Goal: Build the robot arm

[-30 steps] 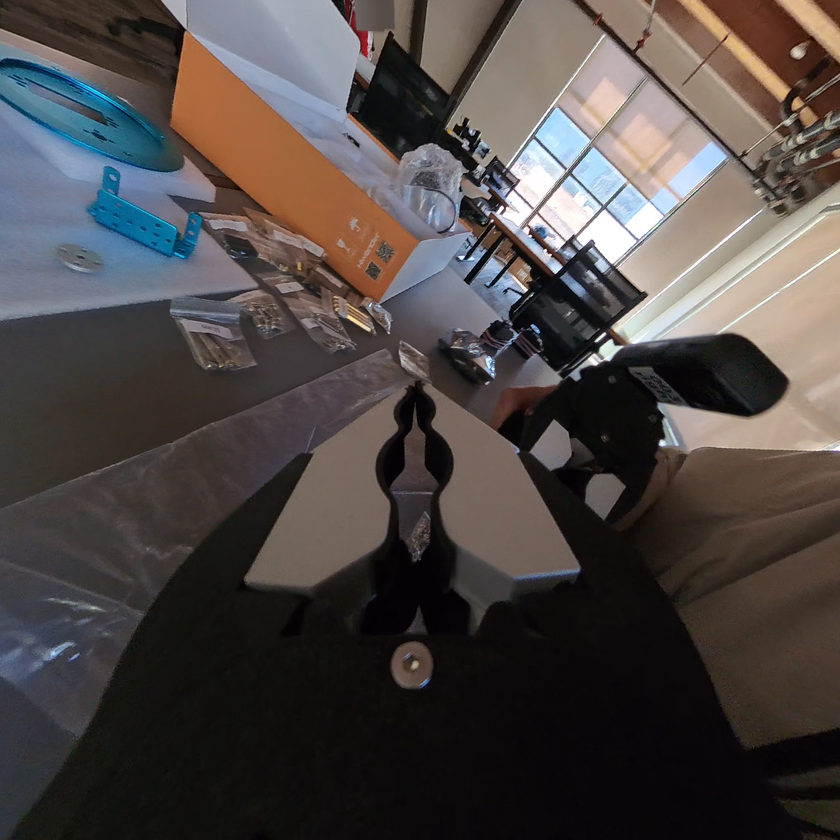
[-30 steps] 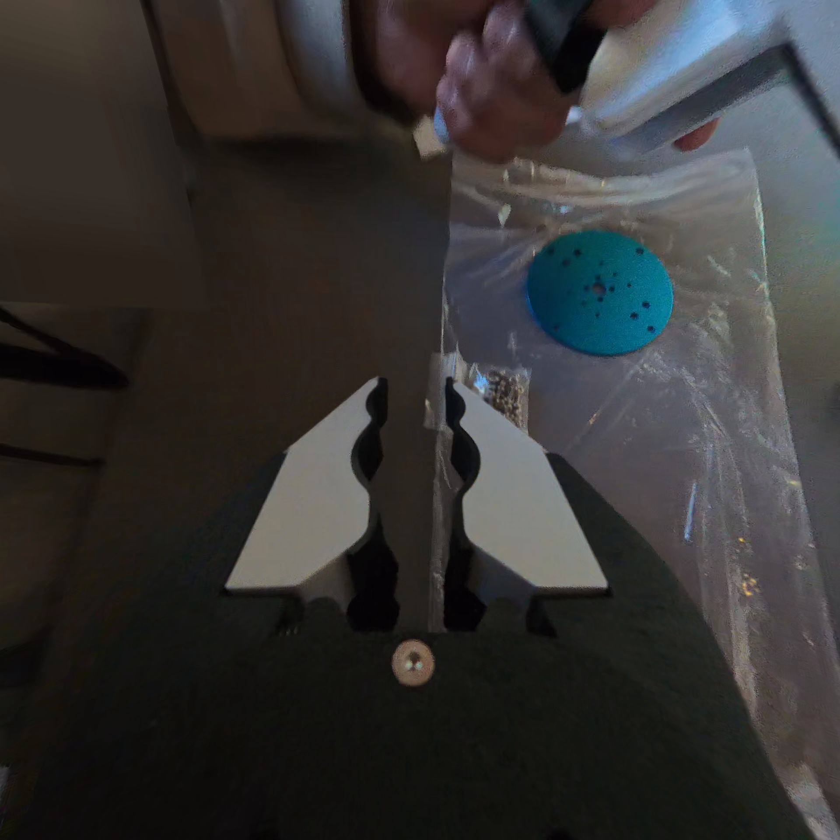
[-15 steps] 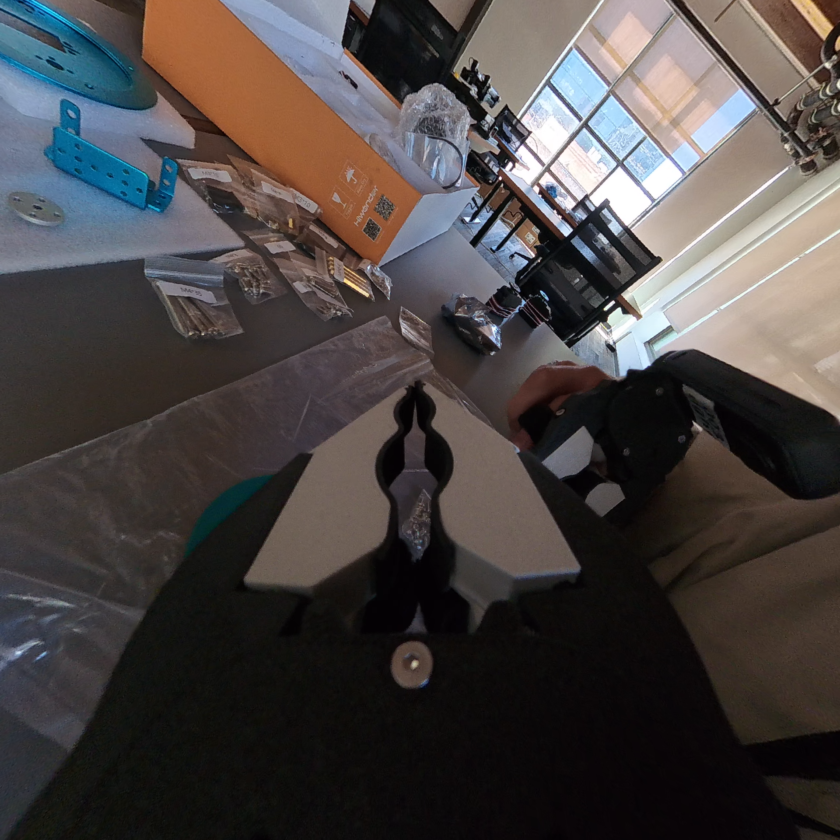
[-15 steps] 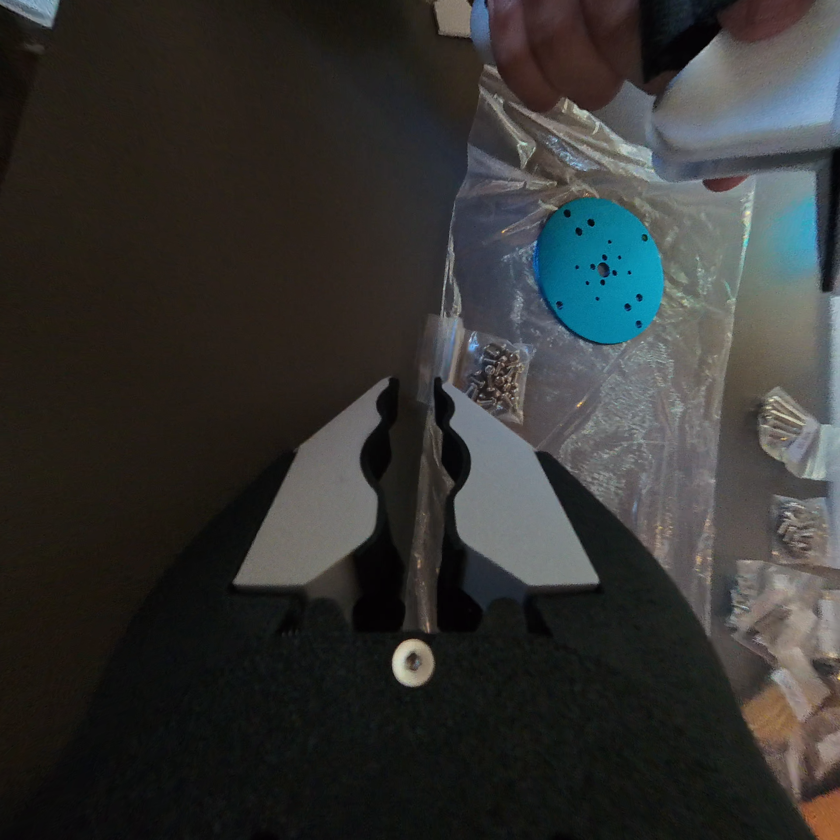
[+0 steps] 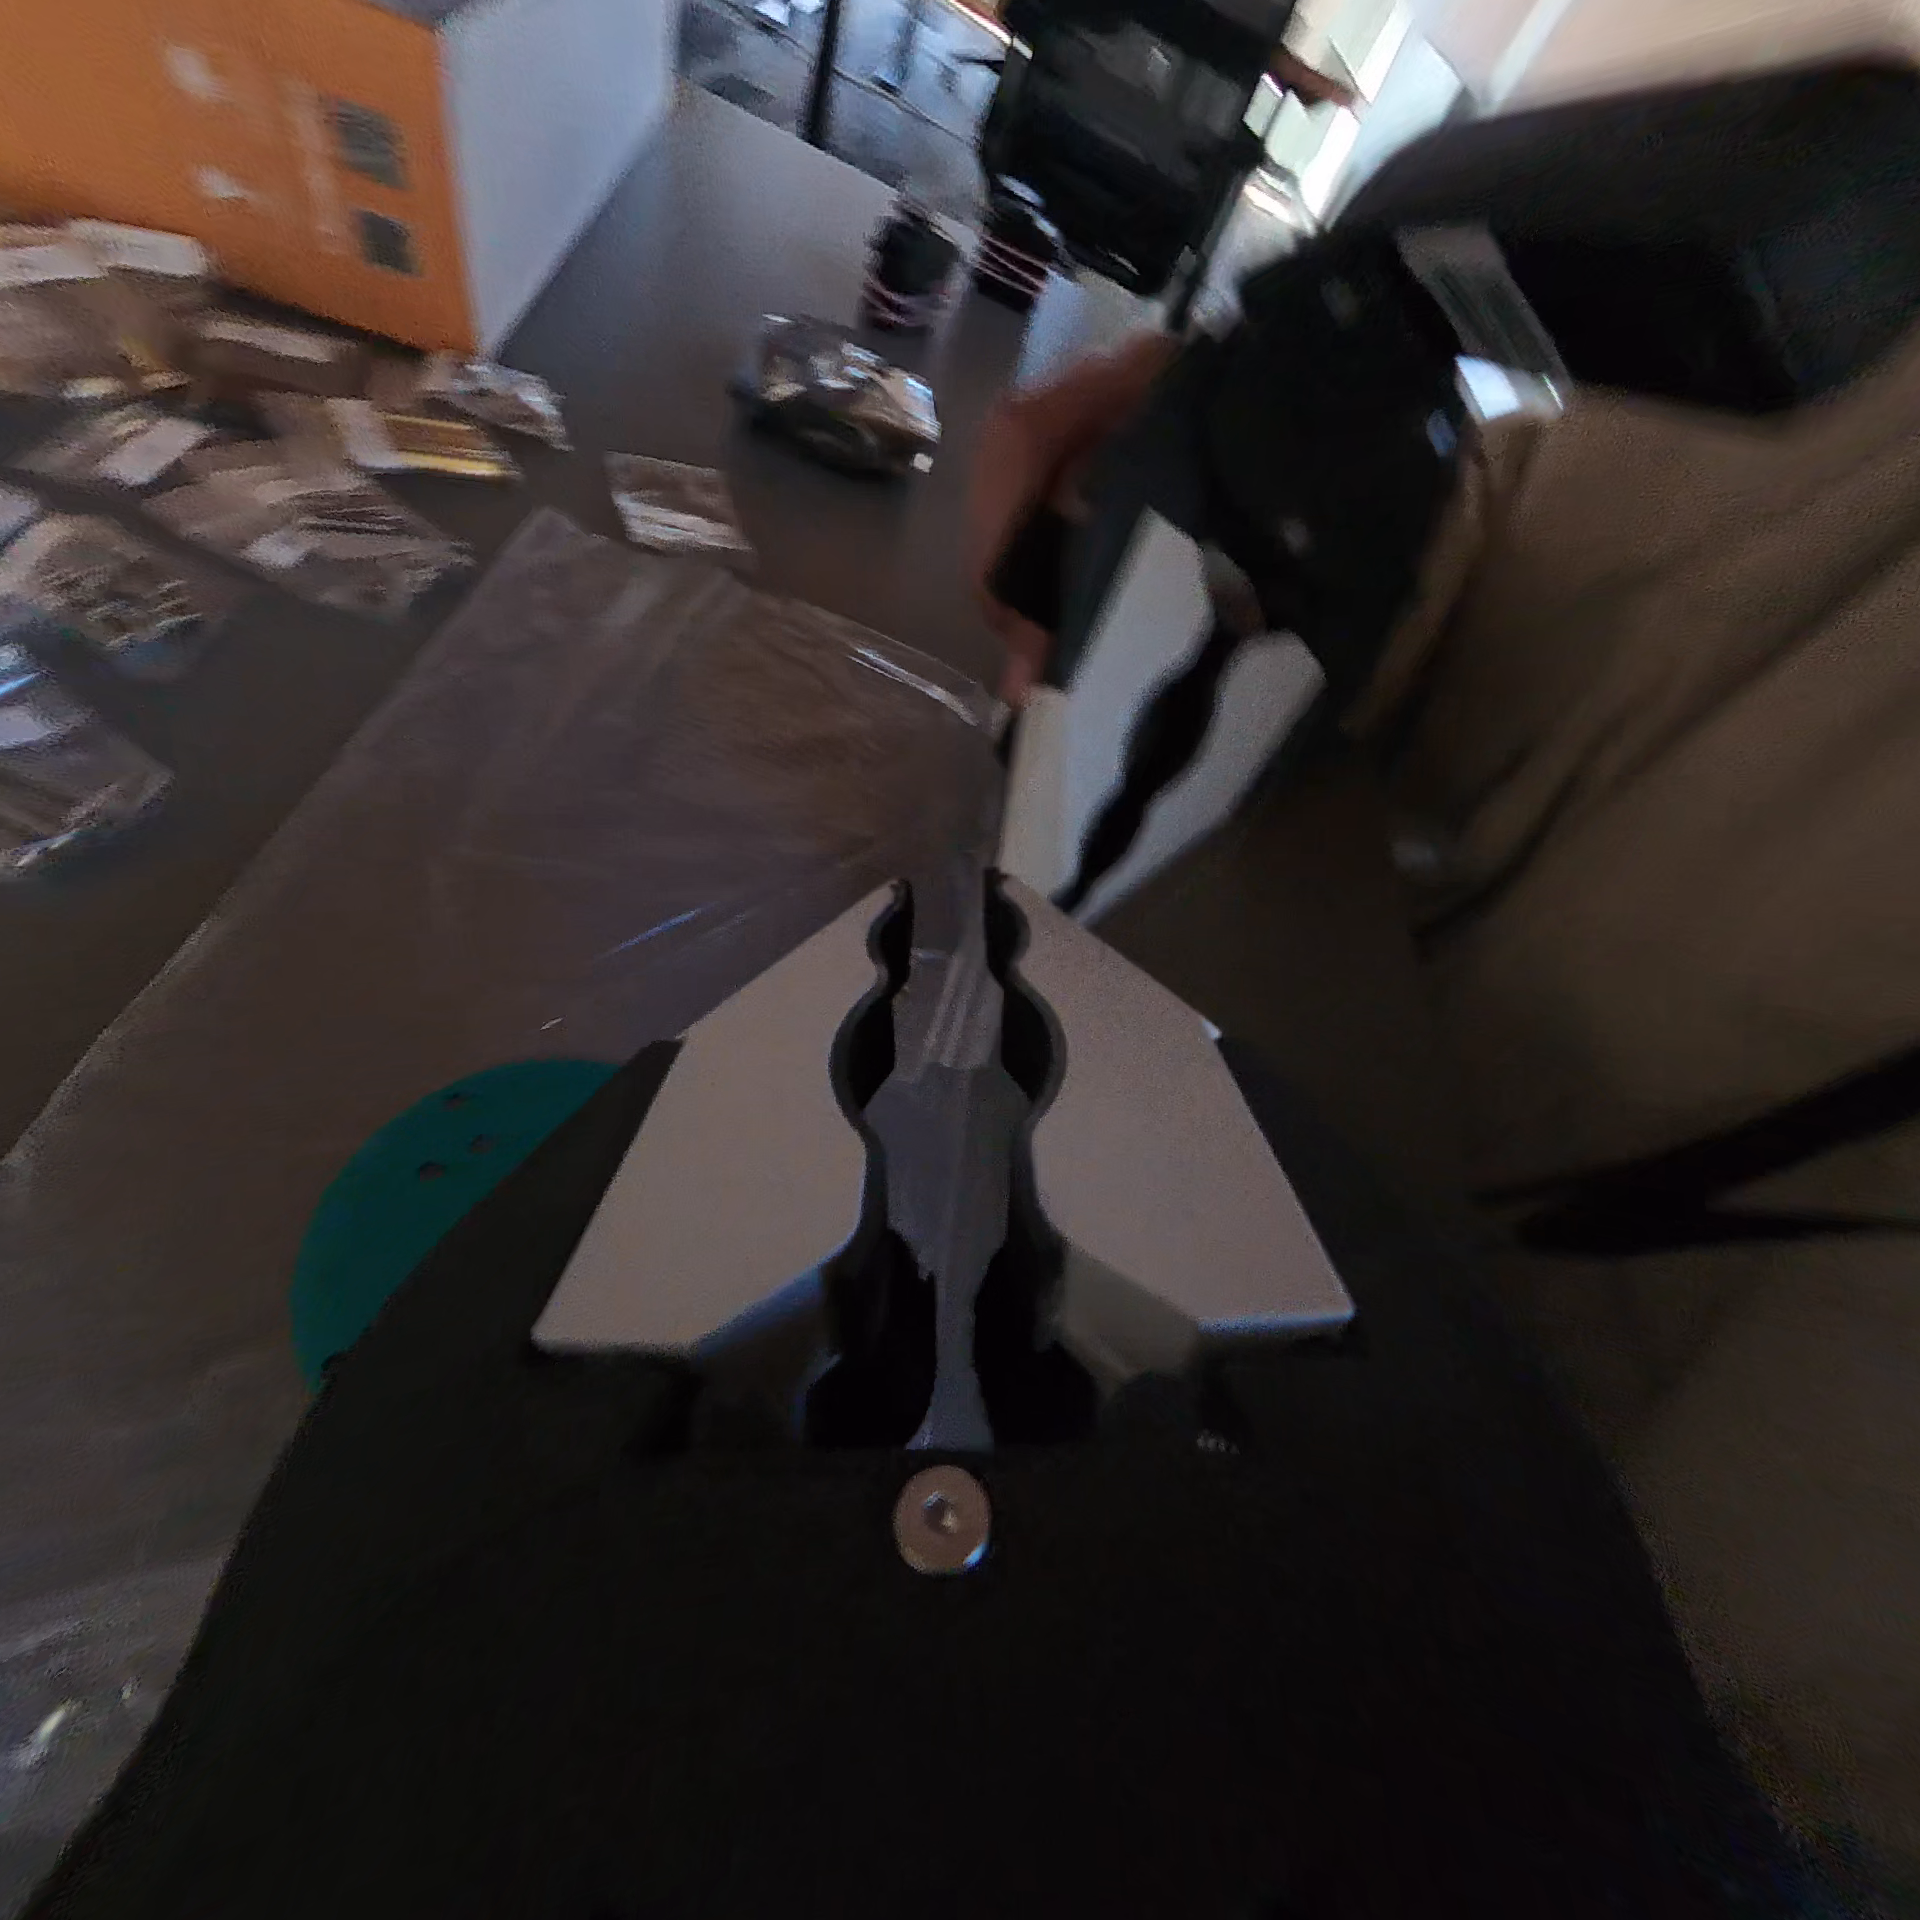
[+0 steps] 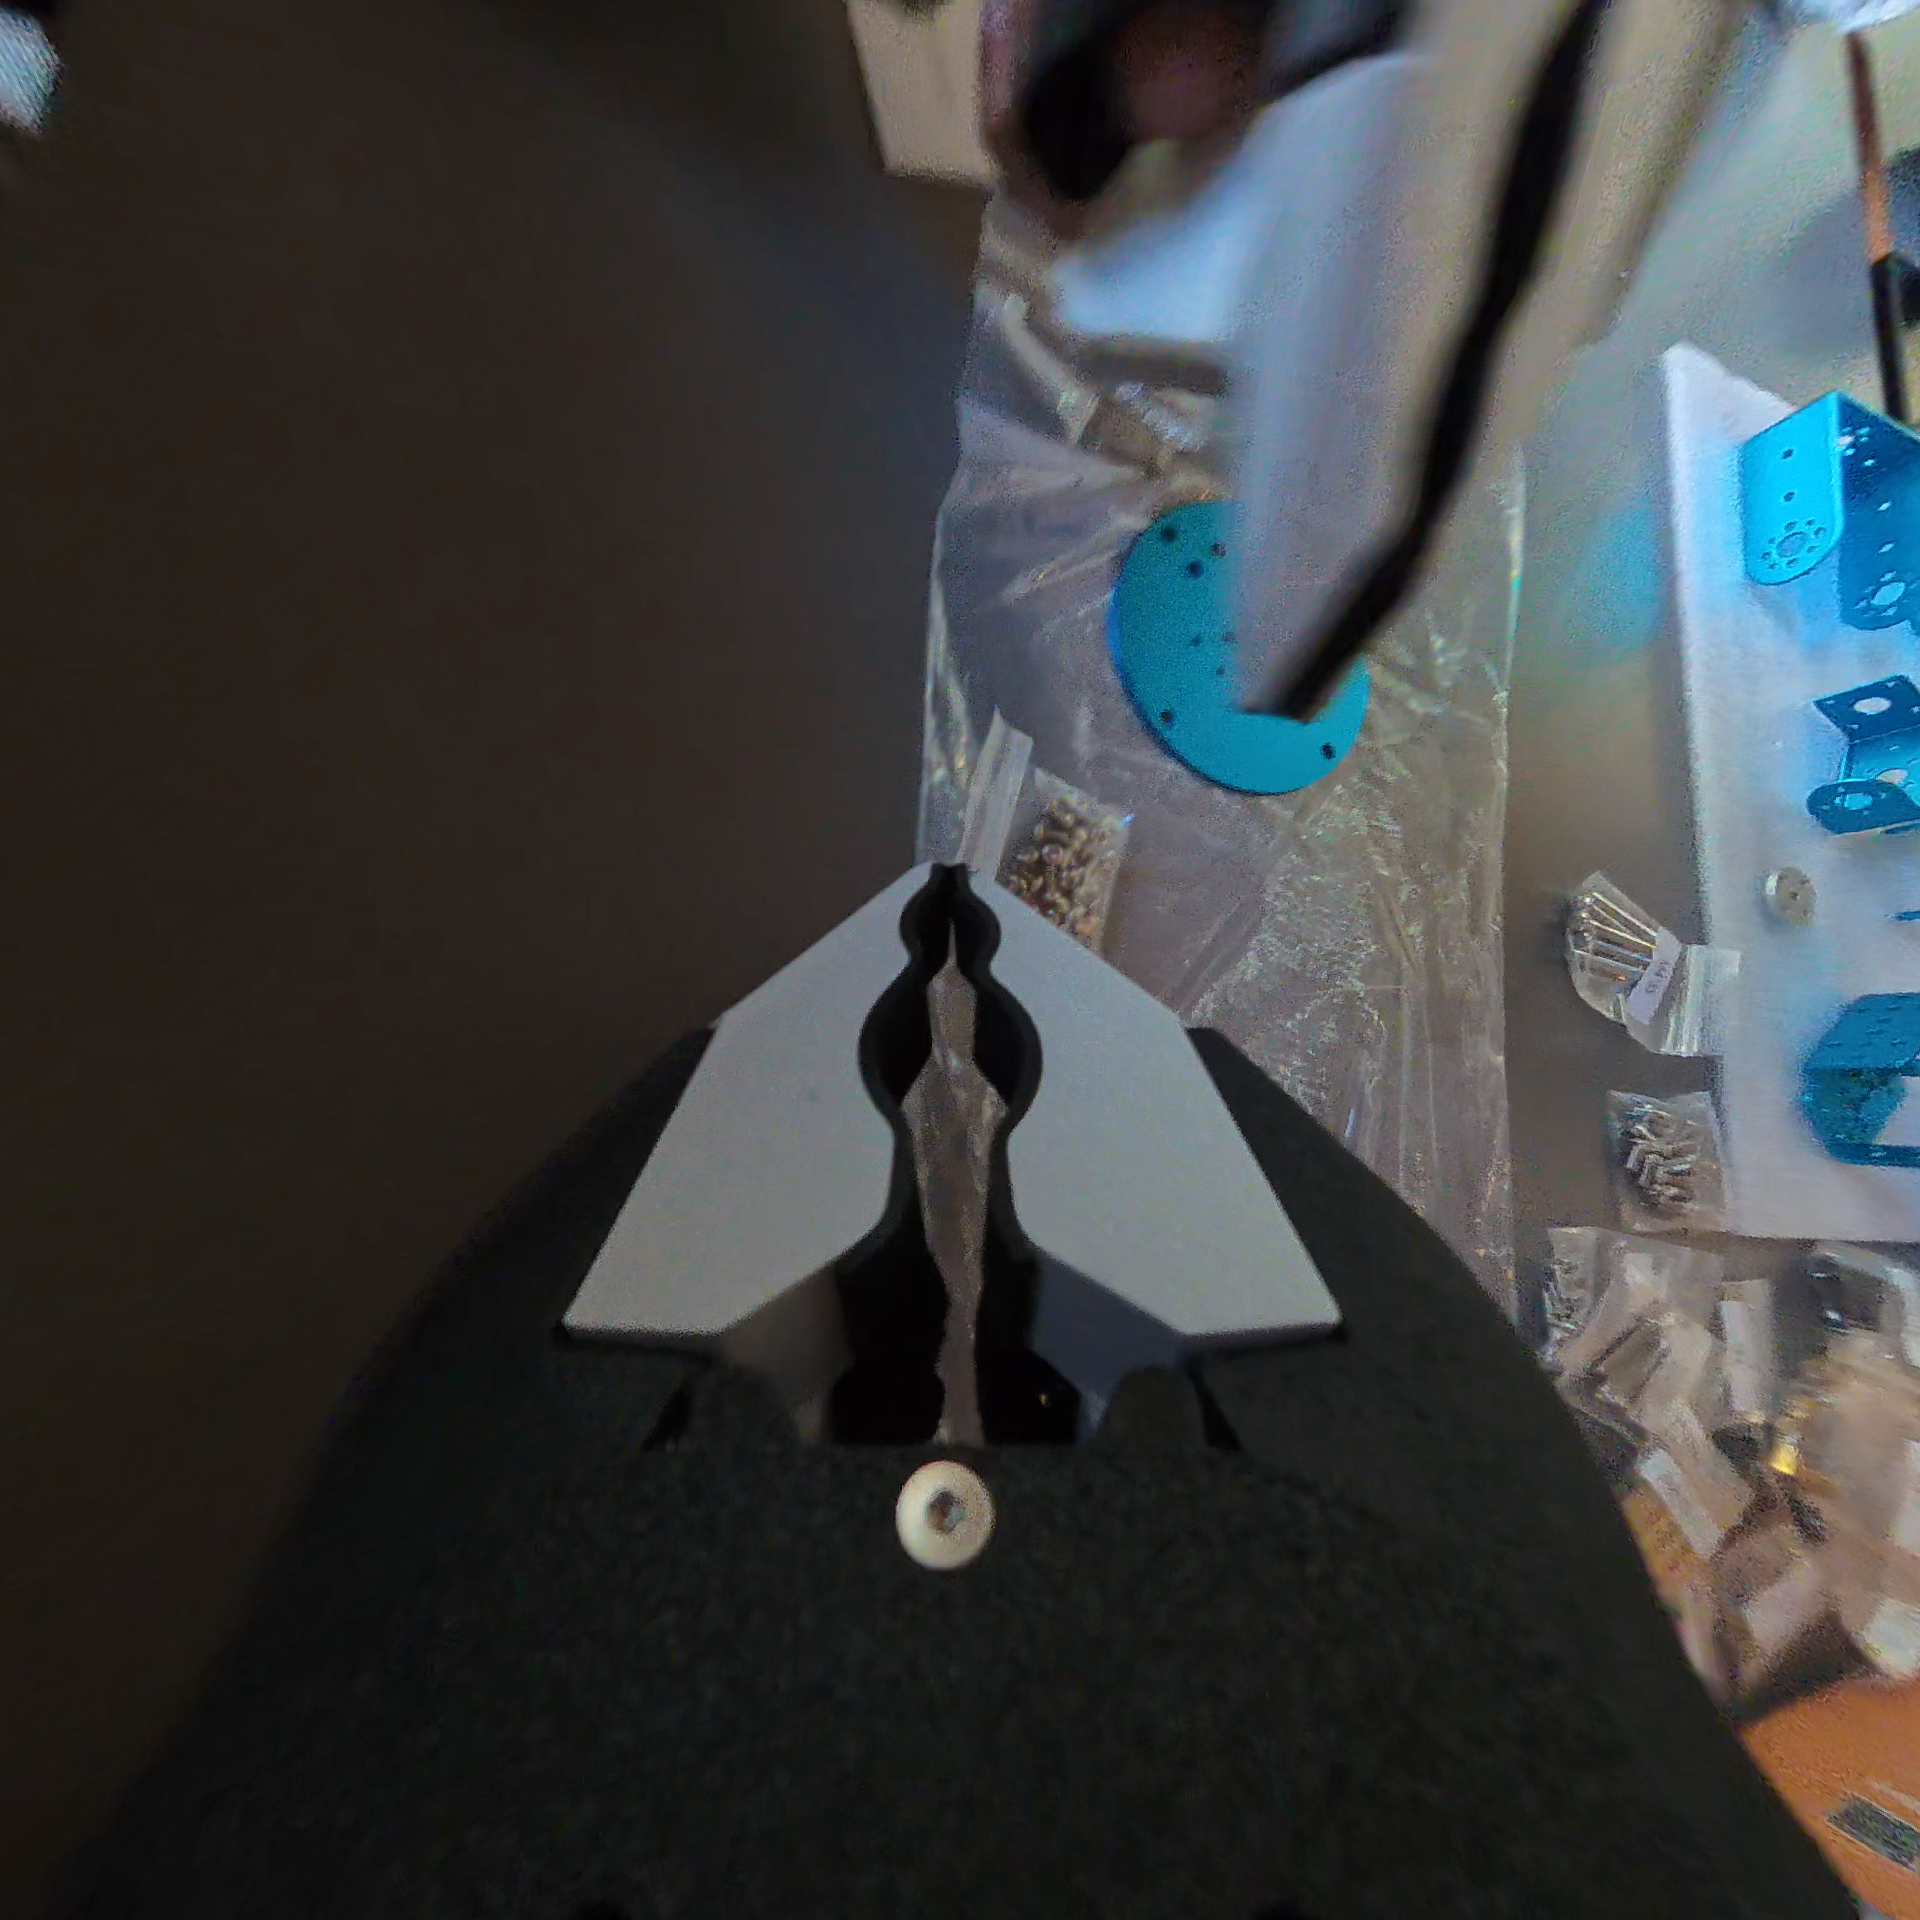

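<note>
A clear plastic bag [image 5: 623,779] lies on the dark table, with a blue perforated disc [image 5: 416,1195] and a small packet of screws [image 6: 1060,862] inside it. My left gripper [image 5: 948,888] has its jaws a little apart, and the bag's edge runs through the gap. My right gripper [image 6: 951,873] is shut on a crumpled strip of the bag [image 6: 1351,987]. In the right wrist view the left gripper [image 6: 1299,707] hangs over the disc [image 6: 1174,665]. In the left wrist view the right gripper [image 5: 1070,904] is close ahead, held by a hand. Both views are motion-blurred.
Small packets of hardware [image 5: 260,499] lie to the left, in front of an orange box [image 5: 208,156]. A foil packet [image 5: 831,405] sits farther back. Blue brackets [image 6: 1849,520] rest on a white foam sheet [image 6: 1714,727], with more packets [image 6: 1662,1143] below them.
My right gripper closed from open onto the bag's edge. My left gripper's tips, touching before, have parted slightly. Both grippers moved closer together over the bag.
</note>
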Available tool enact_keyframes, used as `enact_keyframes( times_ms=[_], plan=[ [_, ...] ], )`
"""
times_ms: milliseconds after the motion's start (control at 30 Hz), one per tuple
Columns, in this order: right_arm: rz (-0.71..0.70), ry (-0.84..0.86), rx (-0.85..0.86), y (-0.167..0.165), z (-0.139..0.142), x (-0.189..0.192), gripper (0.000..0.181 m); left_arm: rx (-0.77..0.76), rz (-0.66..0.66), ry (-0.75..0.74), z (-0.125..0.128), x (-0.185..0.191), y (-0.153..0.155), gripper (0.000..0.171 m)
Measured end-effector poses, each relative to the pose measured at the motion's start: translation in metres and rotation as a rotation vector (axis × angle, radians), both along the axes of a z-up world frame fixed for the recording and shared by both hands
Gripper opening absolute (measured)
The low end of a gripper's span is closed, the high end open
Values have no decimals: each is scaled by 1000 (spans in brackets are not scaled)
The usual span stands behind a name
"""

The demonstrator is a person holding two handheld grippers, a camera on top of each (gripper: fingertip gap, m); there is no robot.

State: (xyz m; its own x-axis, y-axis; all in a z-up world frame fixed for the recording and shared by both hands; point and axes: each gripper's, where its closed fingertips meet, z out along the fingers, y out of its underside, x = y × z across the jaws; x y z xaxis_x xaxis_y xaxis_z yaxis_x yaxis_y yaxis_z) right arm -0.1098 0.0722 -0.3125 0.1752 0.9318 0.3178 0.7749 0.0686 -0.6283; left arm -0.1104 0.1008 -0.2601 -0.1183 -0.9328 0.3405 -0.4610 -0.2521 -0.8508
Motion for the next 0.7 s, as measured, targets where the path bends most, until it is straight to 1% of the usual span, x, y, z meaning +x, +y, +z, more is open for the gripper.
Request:
enact_keyframes(
  times_ms=[33,100,167,233,300,367,467,533,600,700],
  plan=[
    [-2,56,-30,1,8,0,0,38,-54,5,-2,-2,-9,19],
    [-6,168,-98,2,24,1,0,144,-108,23,-8,-4,-20,32],
    [6,246,-147,1,35,2,0,266,-96,42,-15,0,-19,32],
    [6,287,-177,2,41,4,0,334,-109,48,-20,2,-24,32],
    [-2,303,-196,4,41,6,0,340,-131,54,-25,3,-29,30],
    [-23,279,-198,8,35,10,0,347,-117,75,-30,4,-26,30],
    [-9,306,-243,4,34,7,0,280,-100,23,-26,9,-24,17],
    [-15,307,-242,6,34,9,0,231,-107,25,-29,10,-25,4],
    [-28,322,-250,9,35,10,0,254,-82,25,-31,12,-20,1],
    [-59,329,-240,15,35,14,0,287,-62,19,-30,14,-17,1]
  ],
)
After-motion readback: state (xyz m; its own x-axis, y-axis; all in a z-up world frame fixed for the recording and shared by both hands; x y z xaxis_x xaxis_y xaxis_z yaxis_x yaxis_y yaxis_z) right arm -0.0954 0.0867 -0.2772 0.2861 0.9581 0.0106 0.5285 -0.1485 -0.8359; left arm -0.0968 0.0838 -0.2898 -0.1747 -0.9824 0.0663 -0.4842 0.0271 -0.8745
